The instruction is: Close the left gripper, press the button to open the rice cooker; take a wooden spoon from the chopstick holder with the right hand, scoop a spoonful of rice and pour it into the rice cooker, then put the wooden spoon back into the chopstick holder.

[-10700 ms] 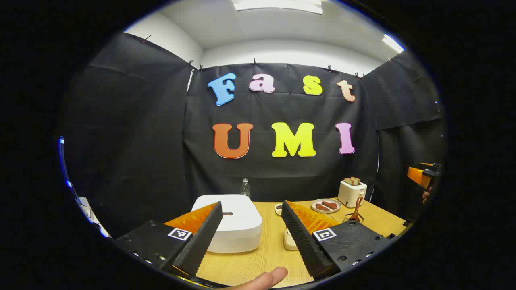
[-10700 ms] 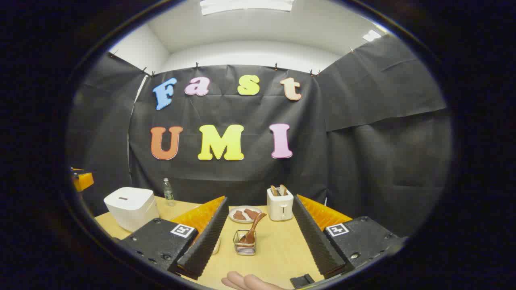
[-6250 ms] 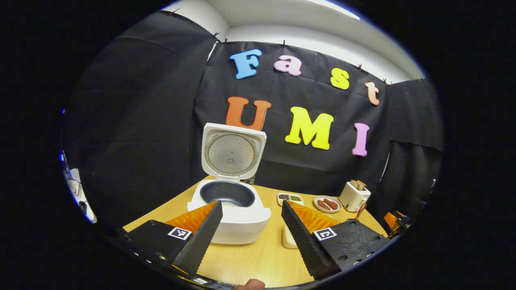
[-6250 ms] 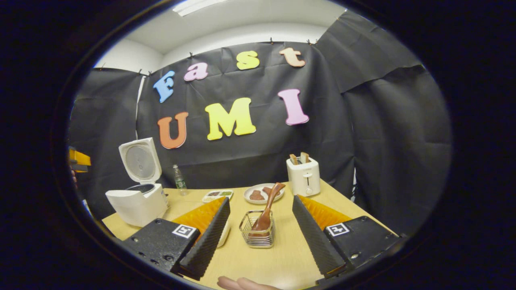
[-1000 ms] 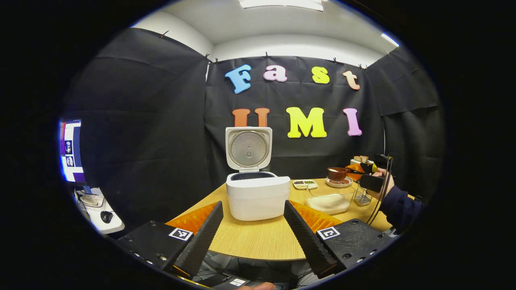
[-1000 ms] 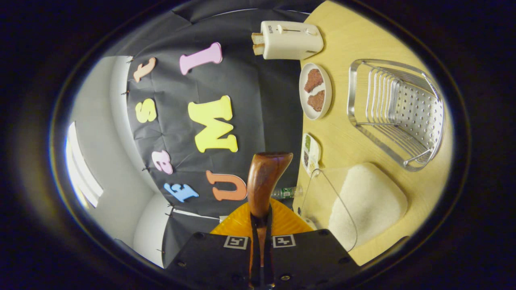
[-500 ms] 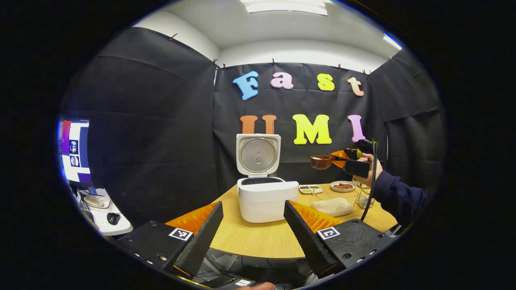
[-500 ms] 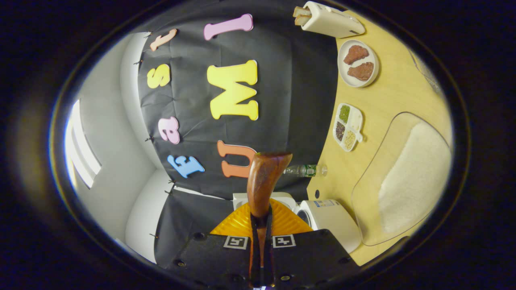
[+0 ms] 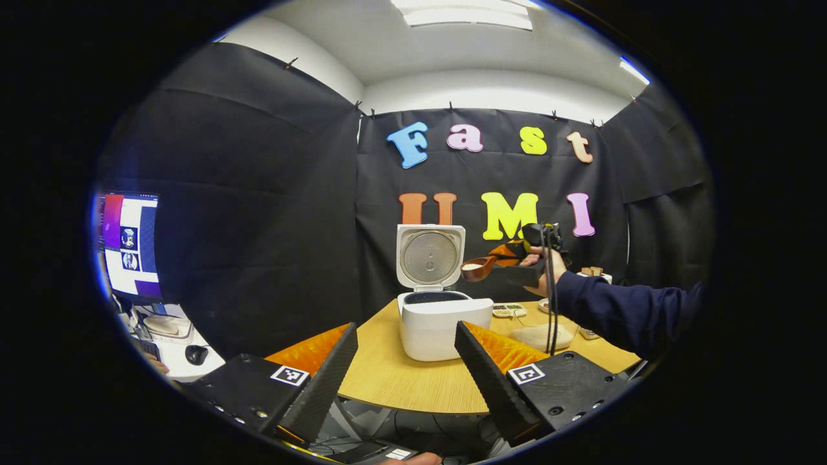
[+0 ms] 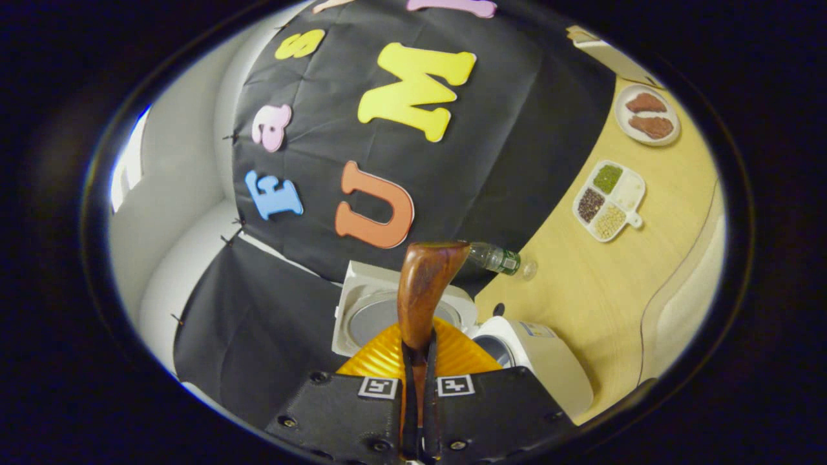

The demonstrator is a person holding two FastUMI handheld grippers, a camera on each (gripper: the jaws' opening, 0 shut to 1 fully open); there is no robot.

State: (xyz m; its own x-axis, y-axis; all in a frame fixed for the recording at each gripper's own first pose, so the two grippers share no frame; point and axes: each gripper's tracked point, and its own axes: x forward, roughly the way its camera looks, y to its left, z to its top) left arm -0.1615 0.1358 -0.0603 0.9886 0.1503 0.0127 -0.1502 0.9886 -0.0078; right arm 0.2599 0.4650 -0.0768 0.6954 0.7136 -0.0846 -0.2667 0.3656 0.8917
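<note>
Wooden spoon (image 9: 479, 267) loaded with rice, pinched in right gripper (image 10: 418, 361), nearing open rice cooker (image 9: 444, 316). Keep bowl level, tip over pot centre. Left gripper (image 9: 404, 368) spread.

Lit evenly from bright white ceiling light panels (image 9: 466, 13), slightly blown out. Strong fisheye bending toward edges. Sharp in left gripper view; soft, rolled sideways in right gripper view. Glowing computer screen (image 9: 128, 242) overexposed.

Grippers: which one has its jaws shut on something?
The right gripper: its jaws clamp the wooden spoon handle. The left gripper has its jaws spread wide, holding nothing.
</note>
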